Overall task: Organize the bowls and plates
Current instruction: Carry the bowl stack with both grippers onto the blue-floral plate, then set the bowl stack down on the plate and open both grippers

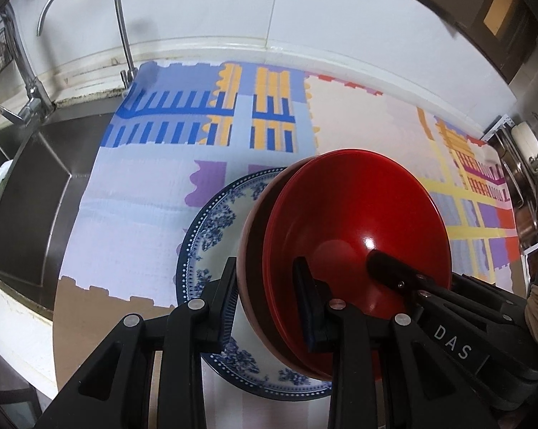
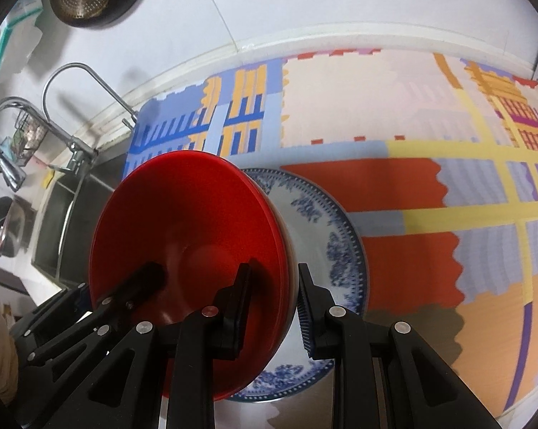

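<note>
Blue-patterned plate beneath red bowls

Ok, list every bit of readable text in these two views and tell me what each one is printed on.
"DAS": white letters on the black body of the right gripper, seen in the left wrist view, beside the red bowl.
Boxes at the upper left of the right wrist view: printing too small and blurred to read.
Nothing else legible; the mat and blue-patterned plate carry only patterns.

The black two-finger left gripper points steeply down, its jaws clamped. The black two-finger right gripper points down likewise, jaws clamped too.
</note>
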`<action>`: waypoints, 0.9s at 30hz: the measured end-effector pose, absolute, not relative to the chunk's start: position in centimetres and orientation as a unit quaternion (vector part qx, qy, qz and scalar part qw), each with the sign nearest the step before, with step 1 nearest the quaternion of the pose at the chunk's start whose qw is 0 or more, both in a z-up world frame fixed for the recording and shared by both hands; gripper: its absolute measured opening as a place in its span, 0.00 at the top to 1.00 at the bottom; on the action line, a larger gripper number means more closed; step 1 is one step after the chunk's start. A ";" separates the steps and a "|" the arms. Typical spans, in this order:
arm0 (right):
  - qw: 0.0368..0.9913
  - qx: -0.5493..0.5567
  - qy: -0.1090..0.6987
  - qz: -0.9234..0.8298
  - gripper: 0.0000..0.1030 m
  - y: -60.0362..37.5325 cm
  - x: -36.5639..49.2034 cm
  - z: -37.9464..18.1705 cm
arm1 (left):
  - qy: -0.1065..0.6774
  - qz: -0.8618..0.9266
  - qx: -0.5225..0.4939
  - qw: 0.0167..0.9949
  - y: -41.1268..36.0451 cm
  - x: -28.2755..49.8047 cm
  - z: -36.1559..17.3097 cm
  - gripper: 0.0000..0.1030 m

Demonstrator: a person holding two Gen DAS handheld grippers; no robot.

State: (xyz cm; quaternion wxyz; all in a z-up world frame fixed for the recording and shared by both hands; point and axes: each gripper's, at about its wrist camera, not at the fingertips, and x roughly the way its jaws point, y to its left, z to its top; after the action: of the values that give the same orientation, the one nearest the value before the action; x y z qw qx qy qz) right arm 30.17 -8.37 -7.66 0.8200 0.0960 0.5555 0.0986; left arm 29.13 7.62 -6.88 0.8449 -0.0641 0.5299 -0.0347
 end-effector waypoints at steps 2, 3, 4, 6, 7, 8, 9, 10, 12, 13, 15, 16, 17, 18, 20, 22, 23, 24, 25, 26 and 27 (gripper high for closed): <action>0.817 0.097 0.560 0.097 0.75 -8.1 30.3 -8.1 | 0.534 -0.036 -0.064 0.842 7.8 29.3 -7.3 0.71; 0.816 0.098 0.562 0.096 0.75 -8.1 30.3 -8.3 | 0.536 -0.036 -0.064 0.841 7.8 29.4 -7.5 0.71; 0.814 0.097 0.564 0.095 0.75 -8.0 30.3 -8.5 | 0.538 -0.037 -0.063 0.840 7.9 29.4 -7.6 0.71; 0.813 0.097 0.567 0.093 0.75 -7.8 30.4 -8.8 | 0.541 -0.039 -0.062 0.838 7.9 29.5 -7.9 0.71; 0.812 0.097 0.568 0.091 0.75 -7.7 30.5 -8.9 | 0.542 -0.040 -0.062 0.837 8.0 29.6 -8.0 0.71; 0.811 0.096 0.570 0.090 0.75 -7.7 30.6 -9.1 | 0.544 -0.040 -0.062 0.836 8.0 29.6 -8.1 0.71; 0.810 0.097 0.571 0.089 0.75 -7.6 30.6 -9.2 | 0.545 -0.041 -0.061 0.835 8.0 29.7 -8.2 0.71; 0.809 0.098 0.572 0.088 0.75 -7.6 30.6 -9.3 | 0.546 -0.042 -0.061 0.834 8.0 29.7 -8.4 0.71; 0.808 0.097 0.575 0.086 0.75 -7.5 30.8 -9.5 | 0.549 -0.044 -0.061 0.833 8.1 29.7 -8.5 0.71; 0.807 0.097 0.576 0.085 0.75 -7.4 30.8 -9.6 | 0.550 -0.045 -0.062 0.831 8.2 29.8 -8.7 0.71; 0.806 0.095 0.578 0.083 0.75 -7.3 30.8 -9.7 | 0.552 -0.047 -0.062 0.830 8.2 29.9 -8.8 0.71; 0.805 0.095 0.579 0.082 0.75 -7.3 30.8 -9.8 | 0.554 -0.048 -0.061 0.829 8.3 29.9 -8.9 0.71; 0.805 0.095 0.580 0.081 0.75 -7.3 30.8 -9.9 | 0.554 -0.050 -0.061 0.829 8.3 29.9 -9.0 0.71; 0.805 0.095 0.581 0.080 0.75 -7.3 30.8 -9.9 | 0.554 -0.051 -0.060 0.829 8.3 29.9 -9.0 0.71; 0.804 0.094 0.582 0.079 0.75 -7.2 30.8 -10.0 | 0.555 -0.055 -0.060 0.828 8.3 30.0 -9.2 0.71; 0.805 0.093 0.582 0.076 0.75 -7.1 30.8 -10.0 | 0.554 -0.058 -0.059 0.828 8.3 30.0 -9.3 0.71; 0.806 0.092 0.580 0.075 0.75 -7.1 30.8 -10.0 | 0.554 -0.059 -0.059 0.828 8.3 30.0 -9.3 0.71; 0.807 0.091 0.579 0.073 0.75 -7.1 30.7 -10.0 | 0.553 -0.063 -0.059 0.829 8.4 29.9 -9.3 0.71; 0.807 0.091 0.579 0.072 0.75 -7.1 30.7 -9.9 | 0.553 -0.064 -0.060 0.829 8.4 29.9 -9.3 0.71; 0.808 0.090 0.578 0.072 0.75 -7.1 30.6 -9.9 | 0.552 -0.066 -0.062 0.829 8.5 29.9 -9.3 0.70; 0.808 0.091 0.578 0.072 0.75 -7.1 30.7 -9.9 | 0.551 -0.069 -0.064 0.829 8.6 29.9 -9.3 0.70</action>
State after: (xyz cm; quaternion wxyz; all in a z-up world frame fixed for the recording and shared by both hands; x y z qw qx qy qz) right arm 30.67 -7.11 -9.89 0.8080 0.0906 0.5778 0.0716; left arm 29.91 8.55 -9.32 0.8292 -0.0644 0.5509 -0.0688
